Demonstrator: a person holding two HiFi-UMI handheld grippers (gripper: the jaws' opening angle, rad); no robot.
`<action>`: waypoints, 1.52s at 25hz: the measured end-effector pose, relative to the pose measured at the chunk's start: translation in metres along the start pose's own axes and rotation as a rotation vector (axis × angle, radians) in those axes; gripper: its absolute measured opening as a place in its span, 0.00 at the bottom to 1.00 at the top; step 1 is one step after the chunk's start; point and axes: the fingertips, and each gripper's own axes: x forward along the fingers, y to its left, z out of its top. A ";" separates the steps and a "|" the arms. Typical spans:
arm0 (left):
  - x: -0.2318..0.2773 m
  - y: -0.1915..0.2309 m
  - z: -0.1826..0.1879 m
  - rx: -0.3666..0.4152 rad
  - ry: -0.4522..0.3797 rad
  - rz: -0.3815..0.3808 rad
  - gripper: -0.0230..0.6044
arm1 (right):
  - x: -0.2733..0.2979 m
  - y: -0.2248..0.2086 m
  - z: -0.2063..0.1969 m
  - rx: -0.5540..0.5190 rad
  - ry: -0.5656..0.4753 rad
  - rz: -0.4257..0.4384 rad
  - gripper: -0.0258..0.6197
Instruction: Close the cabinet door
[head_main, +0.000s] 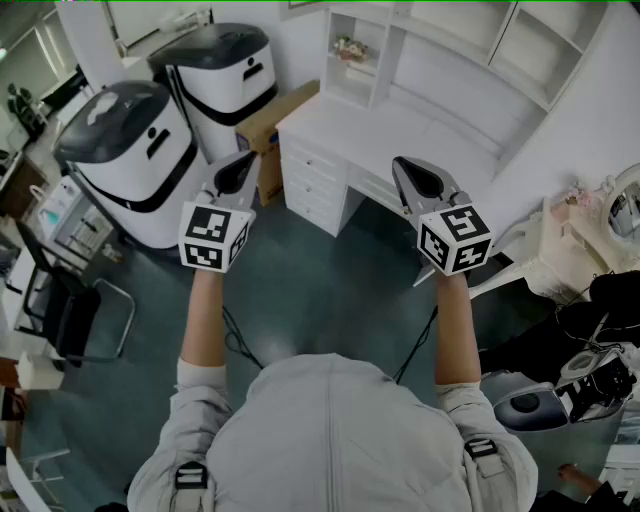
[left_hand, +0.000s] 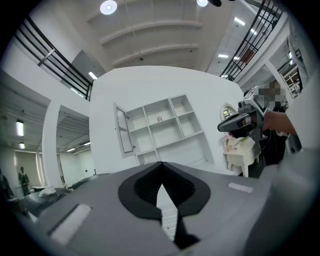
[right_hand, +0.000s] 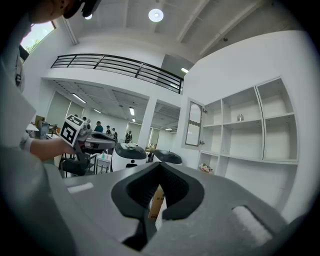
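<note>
Left gripper view: cabinet door (left_hand: 124, 131) stands ajar at the cabinet's (left_hand: 176, 131) left edge. Left gripper (left_hand: 161, 169) and right gripper (right_hand: 160, 169), jaws pressed together and empty, are well short of the cabinet. Approach stage, judged; next, reach and push the door.

The person holds both bare forearms (head_main: 205, 320) straight out ahead, side by side, light grey sleeves (head_main: 200, 375) pushed up near the elbows. The grey, black-padded left gripper (head_main: 238, 168), with its black-and-white marker cube at the rear over the hand, points level, its jaws closed tip to tip on nothing. The matching right gripper (head_main: 412, 172), well apart to its right, is also level, with jaws likewise together and empty.
</note>
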 end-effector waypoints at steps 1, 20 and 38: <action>0.000 0.001 -0.001 -0.001 0.001 -0.002 0.06 | 0.001 0.002 0.000 -0.003 0.001 0.007 0.04; -0.004 0.012 -0.029 -0.025 -0.004 -0.085 0.06 | 0.011 0.023 0.003 0.022 0.024 -0.053 0.04; 0.140 0.082 -0.049 -0.019 0.037 0.028 0.06 | 0.162 -0.087 0.000 0.031 -0.049 0.079 0.04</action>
